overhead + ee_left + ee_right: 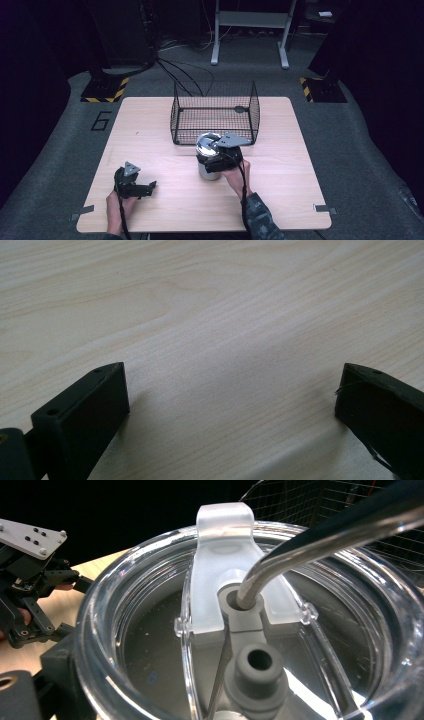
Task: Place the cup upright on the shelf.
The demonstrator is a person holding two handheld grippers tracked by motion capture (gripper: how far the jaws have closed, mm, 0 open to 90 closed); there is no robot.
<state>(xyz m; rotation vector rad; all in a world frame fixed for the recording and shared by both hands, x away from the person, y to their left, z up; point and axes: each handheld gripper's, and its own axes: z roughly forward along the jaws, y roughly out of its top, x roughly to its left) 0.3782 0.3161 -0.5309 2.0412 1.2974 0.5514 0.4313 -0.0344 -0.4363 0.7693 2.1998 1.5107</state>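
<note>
High view, table: I see a pale wooden table [280, 195] with a black wire basket [215, 114] standing at its far middle.
High view, tumbler: a steel tumbler [206, 161] with a clear lid stands upright on the table, just in front of the basket's near wall and slightly left of its centre.
High view, right claw: my right claw [216, 159] sits at the tumbler's upper body, its grey plate over the rim; the hand reaches in from the bottom right in a patterned sleeve.
High view, left claw: my left claw [145, 189] rests low over the near left of the table, well apart from the tumbler, pointing right.

Left gripper view, left claw: I look along my left claw [232, 405]; its two black jaws are spread wide, nothing between them but bare wood grain of the table [210, 315].

Right gripper view, tumbler lid: I look down on the clear lid [150, 645] at close range, with a frosted flip tab [220, 550] and a grey stopper [257, 672].
Right gripper view, straw: a bent metal straw [320, 537] enters the lid's hole.
Right gripper view, right claw: one black jaw presses the tumbler's left side; the other is hidden, so the claw appears to pinch the tumbler.
Right gripper view, background: the left claw [50, 630] shows at the left, the wire basket [340, 500] behind.
</note>
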